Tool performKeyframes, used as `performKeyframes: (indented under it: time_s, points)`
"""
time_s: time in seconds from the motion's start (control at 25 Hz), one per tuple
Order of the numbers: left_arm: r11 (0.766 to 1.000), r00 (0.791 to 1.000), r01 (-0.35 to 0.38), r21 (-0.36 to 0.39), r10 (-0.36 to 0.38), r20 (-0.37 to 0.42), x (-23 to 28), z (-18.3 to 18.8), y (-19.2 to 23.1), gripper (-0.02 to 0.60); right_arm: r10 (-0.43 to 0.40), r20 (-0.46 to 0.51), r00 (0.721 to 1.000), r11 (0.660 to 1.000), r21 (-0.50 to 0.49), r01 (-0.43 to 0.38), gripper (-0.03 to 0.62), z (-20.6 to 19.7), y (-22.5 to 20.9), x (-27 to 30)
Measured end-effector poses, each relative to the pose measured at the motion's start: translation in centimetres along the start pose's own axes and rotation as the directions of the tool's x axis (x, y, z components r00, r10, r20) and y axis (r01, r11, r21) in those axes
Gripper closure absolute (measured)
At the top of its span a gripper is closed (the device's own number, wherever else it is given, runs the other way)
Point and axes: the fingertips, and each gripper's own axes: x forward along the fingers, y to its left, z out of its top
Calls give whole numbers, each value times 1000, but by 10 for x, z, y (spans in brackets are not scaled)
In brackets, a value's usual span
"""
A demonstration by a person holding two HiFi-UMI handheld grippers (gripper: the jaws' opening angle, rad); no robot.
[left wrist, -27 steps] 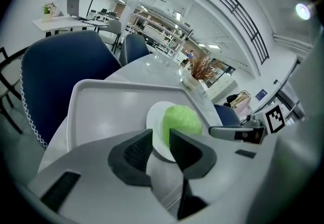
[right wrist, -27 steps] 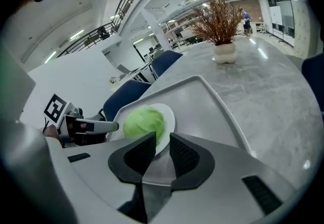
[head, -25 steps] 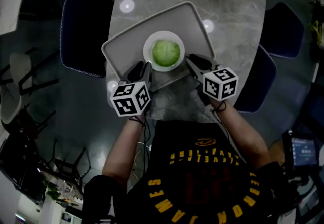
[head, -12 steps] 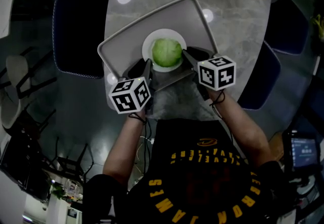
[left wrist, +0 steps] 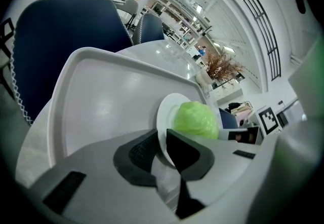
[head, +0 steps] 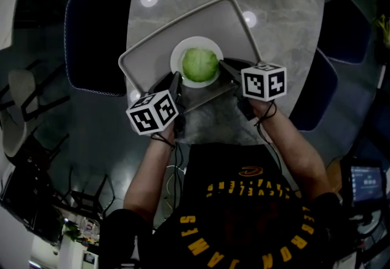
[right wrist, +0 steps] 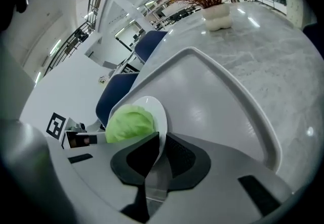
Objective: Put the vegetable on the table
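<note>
A round green cabbage (head: 200,64) sits on a small white plate (head: 177,58) over a grey tray (head: 152,48) on the marble table (head: 286,24). My left gripper (head: 175,79) is shut on the plate's near-left rim, and my right gripper (head: 225,67) is shut on its right rim. In the left gripper view the jaws of the left gripper (left wrist: 161,149) pinch the plate (left wrist: 166,116) with the cabbage (left wrist: 196,119) just beyond. In the right gripper view the right gripper (right wrist: 161,152) clamps the plate (right wrist: 156,109) beside the cabbage (right wrist: 130,121).
The tray (left wrist: 101,96) has a raised rim all round. A dried plant in a white pot (right wrist: 216,15) stands at the table's far end. Dark blue chairs stand left (head: 91,30) and right (head: 317,91) of the table.
Both grippers have stayed at the plate's two sides. The left marker cube has dropped slightly down and left; the right one has shifted slightly. The plate and cabbage have hardly moved.
</note>
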Motion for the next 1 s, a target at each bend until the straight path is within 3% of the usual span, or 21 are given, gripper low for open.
performKeyframes:
  time_s: [0.16, 0.4, 1.0]
  points:
    - [997, 1000, 13, -72, -13, -9, 0, -2, 2, 534, 14, 3, 1000, 999, 40, -14, 548, -6, 2, 0]
    - [996, 1000, 12, -89, -13, -9, -2, -5, 3, 534, 26, 18, 1000, 998, 49, -27, 548, -6, 5, -3]
    - [999, 1000, 14, -49, -13, 18, -14, -12, -18, 534, 52, 101, 994, 998, 39, -57, 551, -6, 8, -29]
